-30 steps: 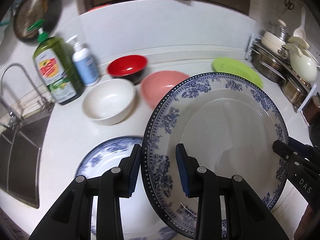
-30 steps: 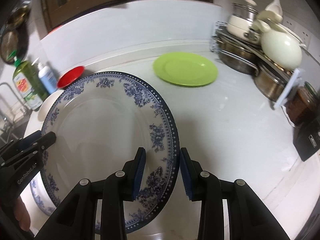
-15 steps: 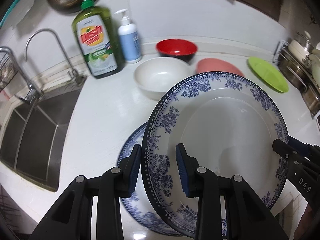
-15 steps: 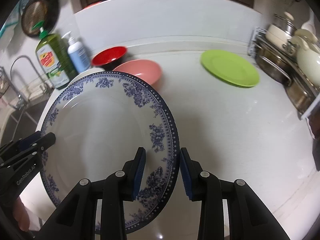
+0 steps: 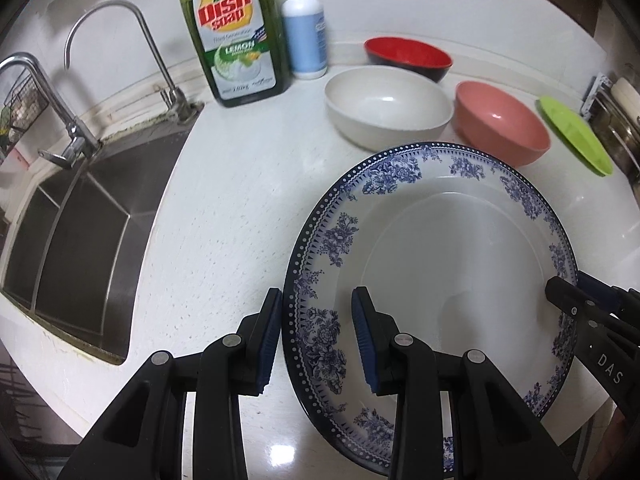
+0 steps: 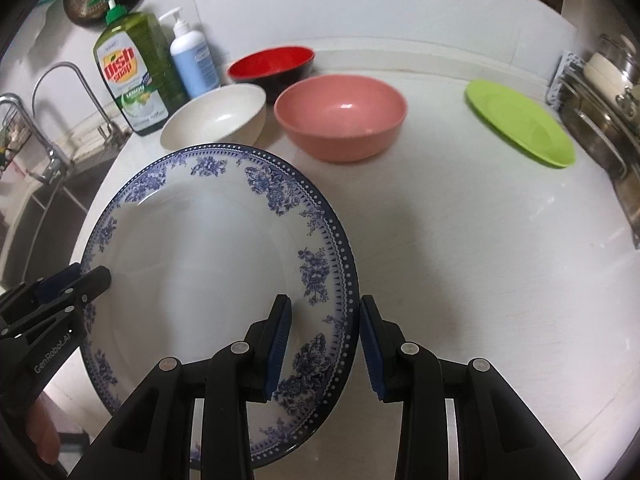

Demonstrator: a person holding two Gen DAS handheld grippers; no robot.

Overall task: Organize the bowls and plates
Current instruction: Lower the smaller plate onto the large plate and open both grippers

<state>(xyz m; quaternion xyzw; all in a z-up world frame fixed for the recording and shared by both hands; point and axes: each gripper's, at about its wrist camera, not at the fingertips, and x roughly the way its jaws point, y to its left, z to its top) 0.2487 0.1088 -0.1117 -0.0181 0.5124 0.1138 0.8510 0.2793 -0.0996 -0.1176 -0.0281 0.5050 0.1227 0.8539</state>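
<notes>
The blue-and-white plate (image 5: 452, 256) is carried between the two claws, above the counter (image 5: 240, 208). The left claw (image 5: 316, 336) straddles the plate's left rim, one pad on the outside, one on the inside. The right claw (image 6: 326, 344) straddles the opposite rim in the same way. Both appear clamped on the plate, though a thin gap shows beside some pads, so how firm the hold is cannot be told for sure.

Ahead of the claws, three bowls stand loose and close together: white (image 6: 216, 118), pink (image 6: 340, 118), and red (image 6: 272, 64) behind them. None is nested in another. The green plate (image 6: 520, 126) lies alone, far ahead and to the right of the right claw. Ahead and to the left are the soap bottle (image 5: 234, 36), the pump bottle (image 5: 304, 28) and the sink (image 5: 76, 232).

By my judgement the task is at an early stage. One plate is in the air with no resting place yet. The green plate is not stacked with it, and the bowls are still to be gathered. Whether anything lies directly beneath the carried plate cannot be seen.
</notes>
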